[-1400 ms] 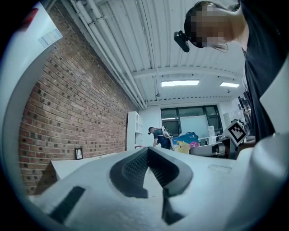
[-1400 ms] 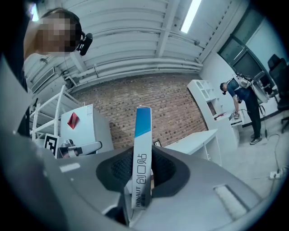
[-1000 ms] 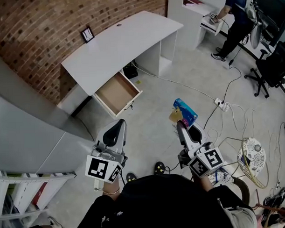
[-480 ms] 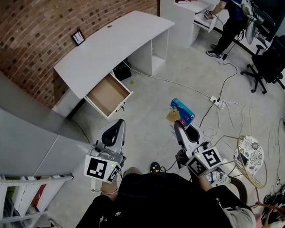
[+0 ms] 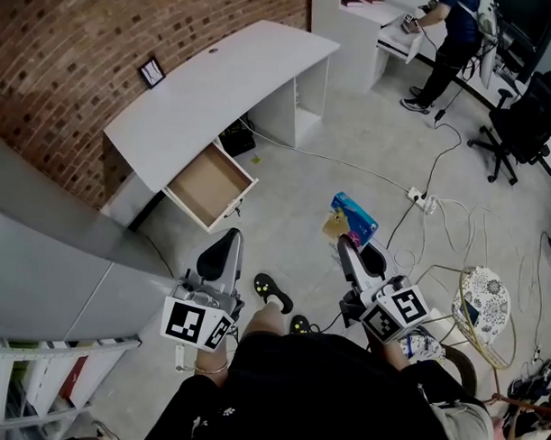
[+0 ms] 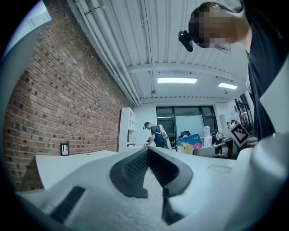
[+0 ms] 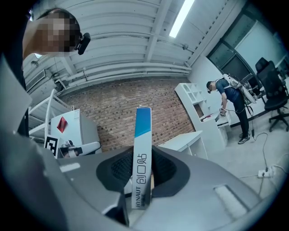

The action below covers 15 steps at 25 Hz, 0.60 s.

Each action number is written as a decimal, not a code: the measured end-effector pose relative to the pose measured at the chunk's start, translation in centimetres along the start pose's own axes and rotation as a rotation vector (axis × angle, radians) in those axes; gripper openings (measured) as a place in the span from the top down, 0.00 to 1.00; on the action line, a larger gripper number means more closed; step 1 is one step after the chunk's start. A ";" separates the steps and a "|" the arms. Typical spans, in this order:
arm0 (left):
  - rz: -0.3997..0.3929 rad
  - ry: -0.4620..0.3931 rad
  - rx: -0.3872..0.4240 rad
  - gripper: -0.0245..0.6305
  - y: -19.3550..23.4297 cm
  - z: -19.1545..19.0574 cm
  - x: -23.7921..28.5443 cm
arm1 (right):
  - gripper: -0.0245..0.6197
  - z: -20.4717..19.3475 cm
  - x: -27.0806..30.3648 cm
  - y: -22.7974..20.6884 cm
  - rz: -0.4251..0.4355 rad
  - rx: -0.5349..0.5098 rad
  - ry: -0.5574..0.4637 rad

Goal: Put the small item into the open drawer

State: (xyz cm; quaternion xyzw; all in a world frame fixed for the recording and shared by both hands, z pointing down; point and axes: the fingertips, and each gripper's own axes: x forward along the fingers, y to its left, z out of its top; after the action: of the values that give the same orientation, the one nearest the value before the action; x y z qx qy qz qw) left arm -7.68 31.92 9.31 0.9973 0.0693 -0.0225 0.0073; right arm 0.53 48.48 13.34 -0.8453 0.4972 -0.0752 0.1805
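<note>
The small item is a flat blue and white box (image 5: 354,217), upright between the pads of my right gripper (image 5: 342,242). The right gripper view shows the box (image 7: 142,126) edge-on, with my right gripper (image 7: 141,153) shut on its lower part. My left gripper (image 5: 231,234) hangs level at the left with its jaws closed and nothing in them; its pads meet at the tips (image 6: 147,150). The open drawer (image 5: 206,183), brown inside and bare, sticks out from under the white desk (image 5: 217,90), ahead of both grippers and to the left.
A brick wall (image 5: 89,41) runs behind the desk, on which a small picture frame (image 5: 150,73) stands. A power strip (image 5: 417,196) and cables lie on the floor at the right. A person (image 5: 449,33) stands at the far right by an office chair (image 5: 525,125). My shoe (image 5: 272,292) is between the grippers.
The wearer has stepped: one shoe has swung forward between the grippers, and the desk and drawer have shifted slightly left in view. Both grippers keep their pose, and the box stays held.
</note>
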 end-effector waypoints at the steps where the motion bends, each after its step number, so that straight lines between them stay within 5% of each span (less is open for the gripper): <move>1: 0.005 0.000 0.009 0.96 0.4 0.0 0.2 | 0.83 0.1 0.3 -0.2 -0.002 -0.001 -0.002; 15: 0.037 -0.008 -0.014 0.96 8.4 -0.7 5.5 | 0.83 0.9 8.5 -2.4 -0.009 -0.034 0.020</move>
State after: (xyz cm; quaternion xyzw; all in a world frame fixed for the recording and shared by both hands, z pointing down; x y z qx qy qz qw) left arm -1.03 24.33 9.85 0.9982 0.0512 -0.0260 0.0151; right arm 6.97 42.37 12.97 -0.8496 0.4965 -0.0758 0.1609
